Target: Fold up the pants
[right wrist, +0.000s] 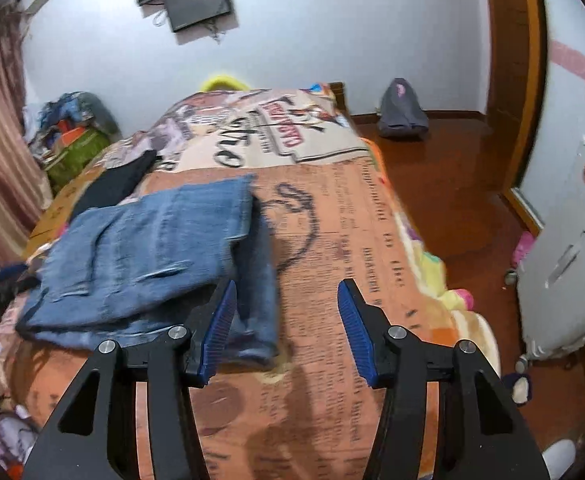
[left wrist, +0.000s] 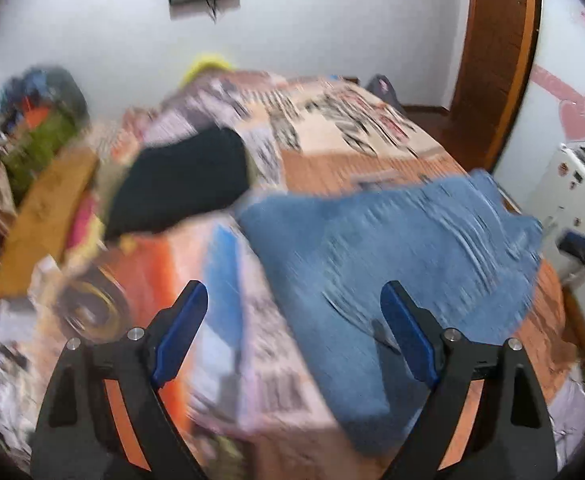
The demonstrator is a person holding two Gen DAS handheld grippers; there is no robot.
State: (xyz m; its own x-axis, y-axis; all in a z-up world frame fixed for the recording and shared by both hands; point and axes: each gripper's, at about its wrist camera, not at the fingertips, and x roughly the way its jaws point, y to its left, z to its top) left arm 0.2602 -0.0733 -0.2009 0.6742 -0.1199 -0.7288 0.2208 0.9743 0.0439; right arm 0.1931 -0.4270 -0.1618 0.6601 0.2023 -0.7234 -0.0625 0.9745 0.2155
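Note:
Blue denim pants (right wrist: 148,248) lie folded in a thick stack on the bed's printed blanket (right wrist: 332,216); in the blurred left wrist view the pants (left wrist: 392,248) lie ahead and to the right. My left gripper (left wrist: 294,300) is open and empty above the bed, its right finger over the pants' near edge. My right gripper (right wrist: 286,300) is open and empty, just right of the pants' near corner. The right gripper's tip shows at the far right of the left wrist view (left wrist: 584,252).
A black garment (left wrist: 184,184) lies on the bed behind the pants, also in the right wrist view (right wrist: 116,184). Piled bags (right wrist: 72,136) stand at the left wall. A grey bag (right wrist: 402,110) sits on the wooden floor. A white fridge (right wrist: 568,264) stands at right.

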